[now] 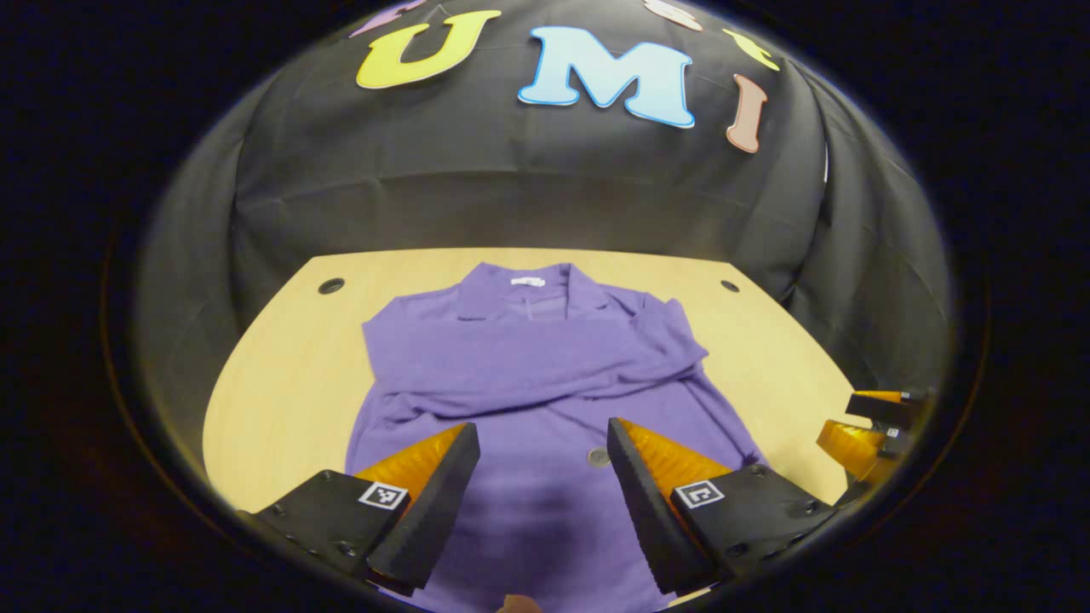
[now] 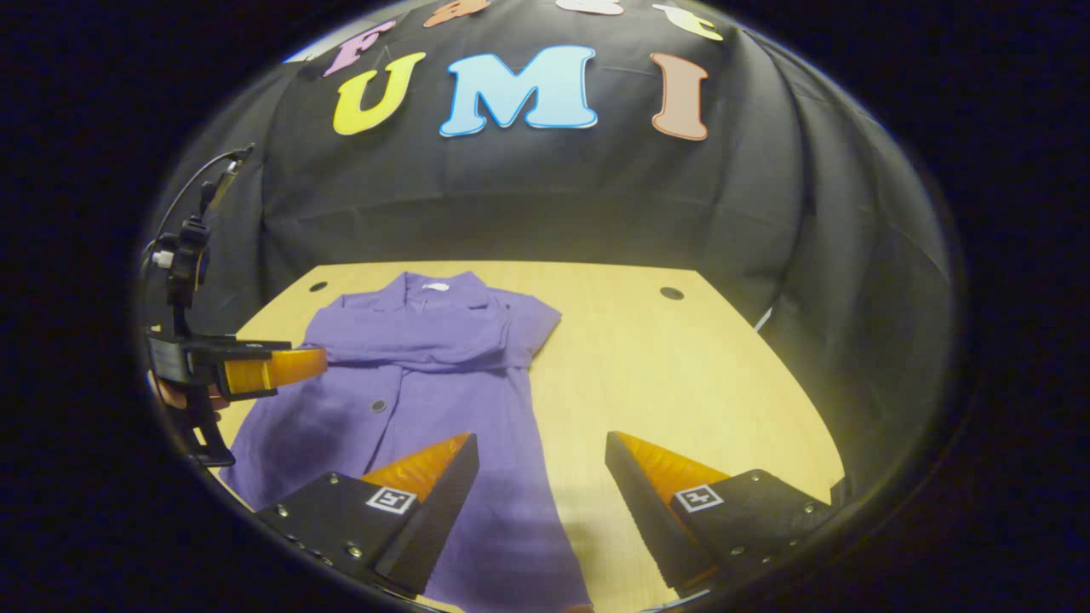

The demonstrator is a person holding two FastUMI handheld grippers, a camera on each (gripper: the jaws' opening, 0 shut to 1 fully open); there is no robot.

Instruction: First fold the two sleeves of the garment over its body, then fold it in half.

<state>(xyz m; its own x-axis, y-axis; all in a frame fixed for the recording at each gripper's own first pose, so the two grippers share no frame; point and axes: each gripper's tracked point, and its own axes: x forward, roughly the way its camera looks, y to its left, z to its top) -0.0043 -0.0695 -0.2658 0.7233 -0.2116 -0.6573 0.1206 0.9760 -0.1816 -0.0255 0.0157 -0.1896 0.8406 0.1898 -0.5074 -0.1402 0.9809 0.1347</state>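
A purple buttoned garment (image 1: 528, 366) lies flat on the wooden table (image 1: 289, 358), collar at the far end. Both sleeves (image 1: 545, 362) are folded across its chest. My left gripper (image 1: 542, 443) hovers open above the lower body of the garment, nothing between its fingers. In the right gripper view the garment (image 2: 409, 375) lies to the left, and my right gripper (image 2: 542, 455) stands open over its right hem edge and the bare table (image 2: 681, 383). The left gripper (image 2: 272, 368) appears there at the far left, held by a hand. The right gripper (image 1: 869, 426) shows at the right edge of the left gripper view.
Black cloth walls (image 1: 528, 187) close in the table's far and side edges. Two small round holes (image 1: 331, 285) (image 1: 730, 286) sit near the table's far corners. Bare wood (image 2: 707, 366) lies right of the garment.
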